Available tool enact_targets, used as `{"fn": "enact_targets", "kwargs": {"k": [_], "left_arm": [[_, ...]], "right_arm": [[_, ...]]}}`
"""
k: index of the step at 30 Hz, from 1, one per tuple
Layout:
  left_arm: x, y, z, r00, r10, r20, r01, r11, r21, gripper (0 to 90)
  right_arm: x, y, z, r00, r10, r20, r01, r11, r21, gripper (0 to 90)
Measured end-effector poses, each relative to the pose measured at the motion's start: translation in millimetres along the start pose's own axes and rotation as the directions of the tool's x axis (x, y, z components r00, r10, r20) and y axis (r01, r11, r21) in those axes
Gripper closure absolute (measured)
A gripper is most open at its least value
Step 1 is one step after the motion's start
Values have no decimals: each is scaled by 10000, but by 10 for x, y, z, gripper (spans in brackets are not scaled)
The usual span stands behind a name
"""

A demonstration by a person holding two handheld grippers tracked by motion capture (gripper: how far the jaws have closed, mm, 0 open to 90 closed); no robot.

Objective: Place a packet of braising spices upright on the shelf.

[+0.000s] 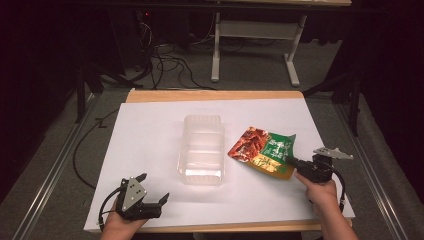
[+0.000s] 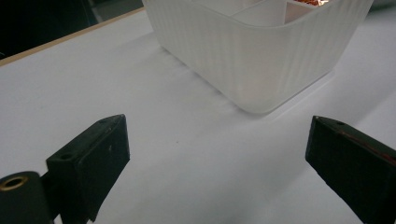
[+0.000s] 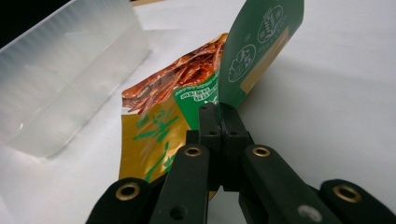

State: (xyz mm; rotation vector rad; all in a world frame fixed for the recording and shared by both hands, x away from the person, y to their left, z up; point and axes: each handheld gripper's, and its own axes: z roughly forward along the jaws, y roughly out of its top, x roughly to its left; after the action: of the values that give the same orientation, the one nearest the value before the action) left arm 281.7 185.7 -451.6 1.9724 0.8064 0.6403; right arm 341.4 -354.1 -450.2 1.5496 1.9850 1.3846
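Snack pouch (image 1: 263, 151), a flat foil packet printed red, green and yellow, lies on the white-covered desk (image 1: 150, 135) just to the right of the clear ribbed plastic tub (image 1: 201, 149) in the high view. The right gripper (image 1: 292, 160) comes in from the right of the tub, its fingers clamped on the pouch's right edge, with the person's right hand (image 1: 322, 192) behind it. The left gripper (image 1: 152, 187) sits near the desk's front edge, well to the front-left of the tub, its fingers spread wide with nothing between them, and the left hand (image 1: 120, 226) holds it from below.

From the left gripper view, the two black fingers (image 2: 100, 158) stand far apart above the bare white desk surface (image 2: 196, 154). The tub (image 2: 252, 51) stands ahead of them, apart from both, and a divider wall shows inside it. A sliver of red print shows past the tub's far rim.

From the right gripper view, the fingers (image 3: 212, 128) are pressed together on the pouch (image 3: 187, 98); they pinch its green part, which curls upward above them, while the red and yellow parts lie toward the tub. The tub (image 3: 60, 79) stands at the left of the pouch, near it. I cannot tell whether the two touch.
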Motion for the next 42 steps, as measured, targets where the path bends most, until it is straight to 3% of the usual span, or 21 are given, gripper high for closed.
{"fn": "enact_targets", "kwargs": {"k": [5, 12, 16, 19, 21, 27, 32, 37, 41, 42], "left_arm": [[-1, 0, 4, 10000, -17, 24, 17, 10000, -7, 67], [-3, 9, 11, 10000, 41, 63, -41, 10000, -11, 67], [0, 8, 3, 10000, 37, 72, -37, 10000, -31, 67], [3, 6, 2, 10000, 26, 81, -26, 10000, -16, 67], [0, 7, 2, 10000, 25, 95, -25, 10000, -19, 67], [-1, 14, 25, 9998, 72, 176, -72, 10000, 6, 67], [-21, 43, 65, 9992, 148, 360, -147, 9999, -42, 67], [-43, 97, 112, 9980, 294, 554, -282, 9994, -215, 67], [-56, 132, 167, 9970, 368, 674, -349, 9990, -296, 67], [-58, 139, 179, 9966, 395, 718, -375, 9989, -286, 67]], "right_arm": [[56, 10, 39, 9996, -226, -147, 227, 9997, 100, 900], [-92, 0, -101, 9999, 114, 14, -114, 9999, -62, 900], [-294, -20, -247, 9959, 858, 295, -842, 9951, -510, 900], [-356, -44, -234, 9921, 1240, 182, -1227, 9907, -588, 900], [-370, -68, -207, 9890, 1475, 104, -1465, 9868, -684, 844], [-320, -128, -170, 9862, 1636, -266, -1649, 9846, -581, 609], [-182, -206, -173, 9898, 1423, -24, -1423, 9898, -42, 459], [-29, -302, -166, 9951, 978, 115, -983, 9936, 555, 436], [17, -377, -167, 9965, 798, 245, -817, 9928, 880, 460], [40, -406, -162, 9975, 599, 370, -636, 9924, 1055, 561]]}}
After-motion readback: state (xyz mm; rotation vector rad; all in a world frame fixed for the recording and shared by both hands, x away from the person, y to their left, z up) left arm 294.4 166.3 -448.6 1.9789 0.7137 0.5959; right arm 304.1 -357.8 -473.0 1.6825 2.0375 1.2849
